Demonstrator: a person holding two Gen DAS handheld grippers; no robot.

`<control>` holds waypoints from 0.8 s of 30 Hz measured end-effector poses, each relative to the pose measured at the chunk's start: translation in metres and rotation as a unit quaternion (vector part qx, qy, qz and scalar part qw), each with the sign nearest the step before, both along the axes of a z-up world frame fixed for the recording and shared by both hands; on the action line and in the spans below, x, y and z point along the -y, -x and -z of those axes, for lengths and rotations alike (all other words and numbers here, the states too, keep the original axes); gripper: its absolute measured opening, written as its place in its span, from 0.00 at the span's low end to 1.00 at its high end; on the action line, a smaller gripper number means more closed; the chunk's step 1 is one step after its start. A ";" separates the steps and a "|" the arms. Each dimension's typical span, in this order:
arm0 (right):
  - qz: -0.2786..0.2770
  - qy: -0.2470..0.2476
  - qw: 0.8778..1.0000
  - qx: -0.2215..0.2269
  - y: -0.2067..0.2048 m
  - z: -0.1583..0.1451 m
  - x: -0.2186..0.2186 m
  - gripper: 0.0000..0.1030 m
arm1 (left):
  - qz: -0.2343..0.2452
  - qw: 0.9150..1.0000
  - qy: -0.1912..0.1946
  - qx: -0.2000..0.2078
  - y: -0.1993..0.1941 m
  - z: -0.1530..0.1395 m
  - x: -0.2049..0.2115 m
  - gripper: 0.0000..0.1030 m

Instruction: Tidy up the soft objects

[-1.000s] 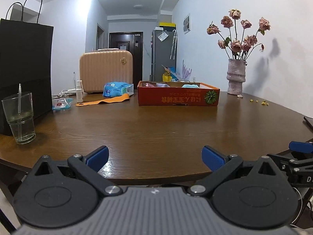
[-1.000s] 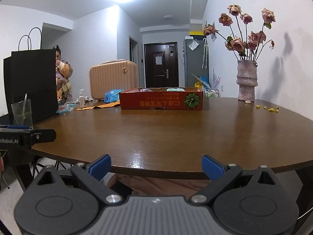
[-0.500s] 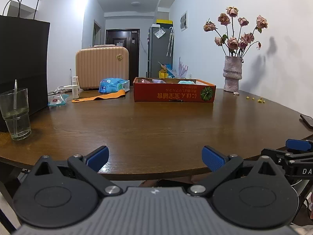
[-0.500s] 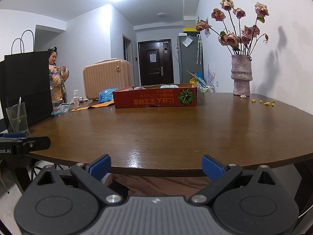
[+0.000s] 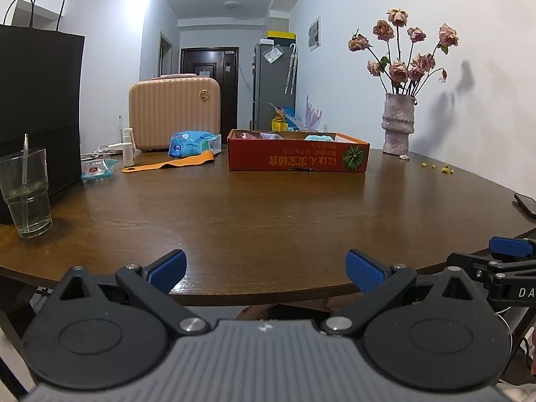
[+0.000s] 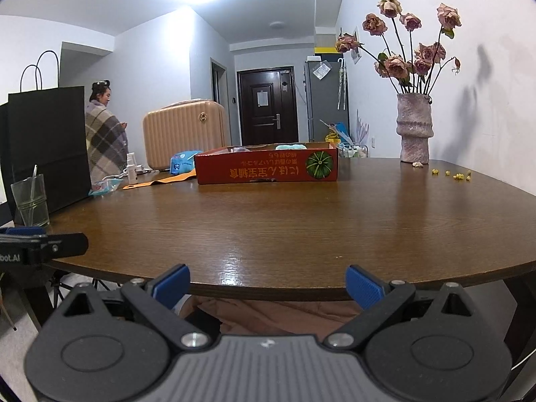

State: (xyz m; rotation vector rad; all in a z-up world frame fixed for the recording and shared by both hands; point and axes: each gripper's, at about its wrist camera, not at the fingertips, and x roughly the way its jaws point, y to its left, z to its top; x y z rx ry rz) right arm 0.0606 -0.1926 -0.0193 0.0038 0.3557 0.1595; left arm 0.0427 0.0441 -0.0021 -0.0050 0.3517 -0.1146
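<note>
Meanwhile: both tools drift at the near desk edge, box still far

Left wrist view. The left tool (image 5: pixel 266 264) hangs with its blue-padded fingers spread and nothing between them, at the near rim of the desk (image 5: pixel 254 214). Over the last second the view has tilted and slid slightly, without advancing. The soft objects (image 5: pixel 318 137) lie in the red cardboard box (image 5: pixel 298 159) across the desk; pink, lilac and pale blue pieces show above its wall. A blue soft pack (image 5: pixel 191 142) and an orange strip (image 5: pixel 171 164) lie outside, left of it.

Right wrist view. The right tool (image 6: pixel 268 281) is likewise spread and empty, shifted a little sideways. Neither tool has closed distance, so the sorting stands unchanged.
</note>
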 end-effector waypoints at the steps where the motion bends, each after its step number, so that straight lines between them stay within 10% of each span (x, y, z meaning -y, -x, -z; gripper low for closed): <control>1: 0.000 -0.001 1.000 -0.001 -0.001 0.000 0.000 0.97 | 0.001 1.000 -0.001 0.000 0.000 0.000 0.000 1.00; 24: 0.009 -0.004 1.000 -0.007 -0.004 0.002 0.003 0.97 | 0.009 1.000 -0.010 -0.006 -0.001 0.004 0.005 1.00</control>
